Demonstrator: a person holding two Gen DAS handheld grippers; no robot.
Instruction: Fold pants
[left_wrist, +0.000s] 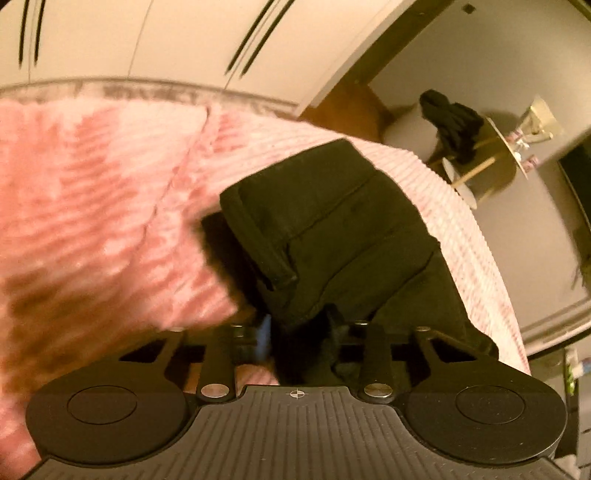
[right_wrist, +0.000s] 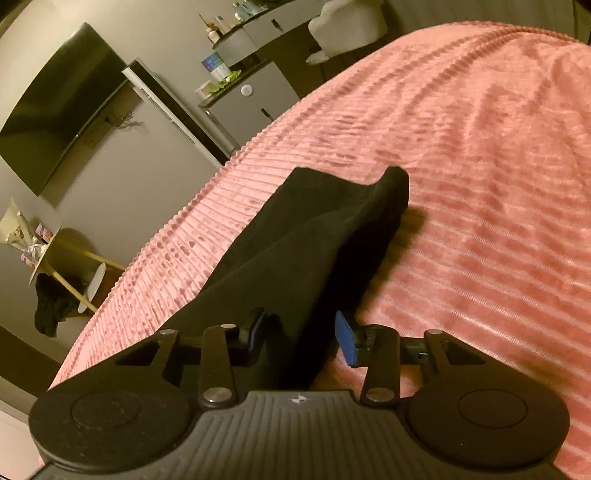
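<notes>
Warm, dim indoor light tints both views orange. The pink bedspread smears with motion blur in the left wrist view; fisheye bending curves every edge.

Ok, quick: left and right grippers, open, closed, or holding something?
Left gripper: shut on the black pants.
Right gripper: open, pants between its fingers, right pad clear of the fabric.

Left gripper right fingertip hidden — under pants; bedspread blurred

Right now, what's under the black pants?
The black pants lie on the pink ribbed bedspread, which shows all around them. Whatever lies directly beneath the fabric is covered, so I can't see it.
</notes>
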